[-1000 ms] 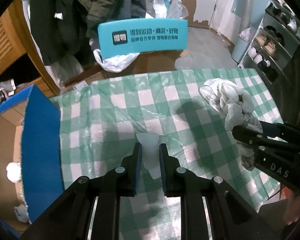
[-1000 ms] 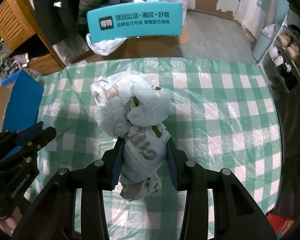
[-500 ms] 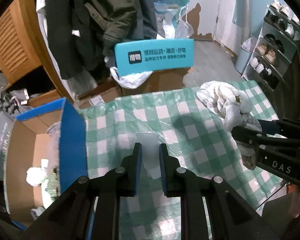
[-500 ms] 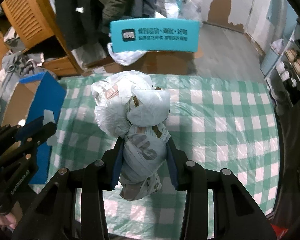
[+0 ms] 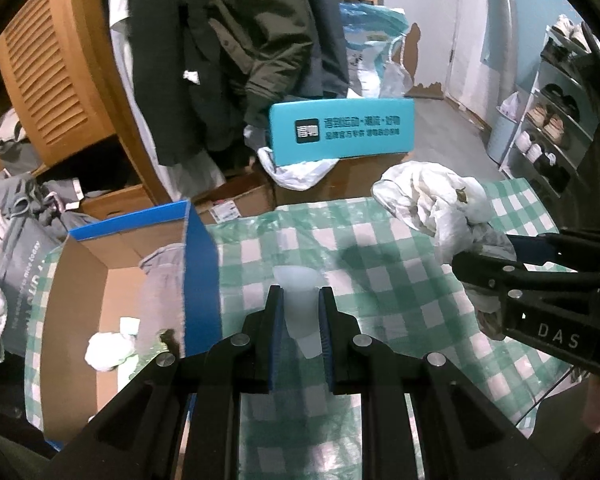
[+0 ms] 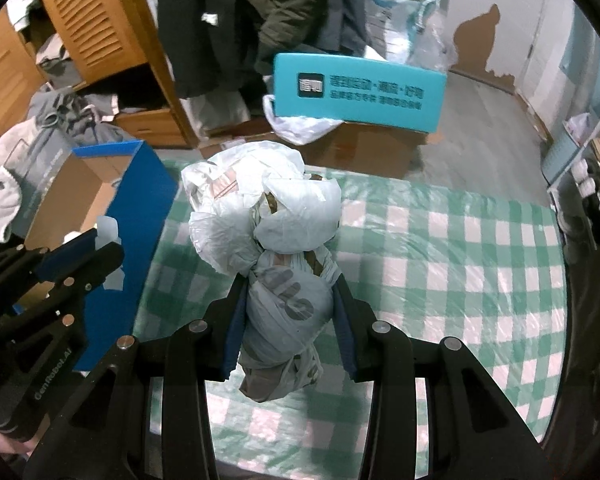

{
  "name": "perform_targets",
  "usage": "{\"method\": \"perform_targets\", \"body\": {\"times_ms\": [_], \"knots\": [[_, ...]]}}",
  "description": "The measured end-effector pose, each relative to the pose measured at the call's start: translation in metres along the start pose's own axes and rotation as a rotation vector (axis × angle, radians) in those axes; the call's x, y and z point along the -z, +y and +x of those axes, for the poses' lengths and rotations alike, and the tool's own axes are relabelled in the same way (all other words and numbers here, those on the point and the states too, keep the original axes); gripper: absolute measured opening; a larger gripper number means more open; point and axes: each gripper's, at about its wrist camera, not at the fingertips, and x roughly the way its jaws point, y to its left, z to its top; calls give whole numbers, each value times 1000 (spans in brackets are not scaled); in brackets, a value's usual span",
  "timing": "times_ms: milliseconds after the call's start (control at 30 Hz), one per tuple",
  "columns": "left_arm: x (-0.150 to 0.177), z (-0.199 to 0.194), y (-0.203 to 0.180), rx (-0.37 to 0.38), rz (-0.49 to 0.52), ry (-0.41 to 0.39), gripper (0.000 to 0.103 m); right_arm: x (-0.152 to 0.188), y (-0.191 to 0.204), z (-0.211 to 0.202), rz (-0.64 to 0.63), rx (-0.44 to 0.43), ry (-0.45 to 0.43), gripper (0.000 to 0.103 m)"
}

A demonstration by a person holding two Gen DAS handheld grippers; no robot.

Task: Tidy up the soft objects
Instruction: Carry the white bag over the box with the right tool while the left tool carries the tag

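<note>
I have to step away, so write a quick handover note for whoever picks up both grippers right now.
Left gripper: shut on a small translucent white piece, held above the checked tablecloth.
Right gripper: shut on a knotted bundle of white plastic bags, also off the table.
Open cardboard box with blue flaps sits at the table's left edge, with a few soft white items already inside.
Done: both items picked up.
Left: probably carry both over the box and drop them in; nothing else soft shows on the cloth.
</note>
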Motion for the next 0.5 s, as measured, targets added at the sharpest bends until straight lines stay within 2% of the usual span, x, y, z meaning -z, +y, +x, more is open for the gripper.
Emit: {"method": "perform_targets", "body": {"times_ms": [500], "knots": [[7,-14,52,-67,-58,-27,17,-21,61,4,-87,-62,-8,38]]}}
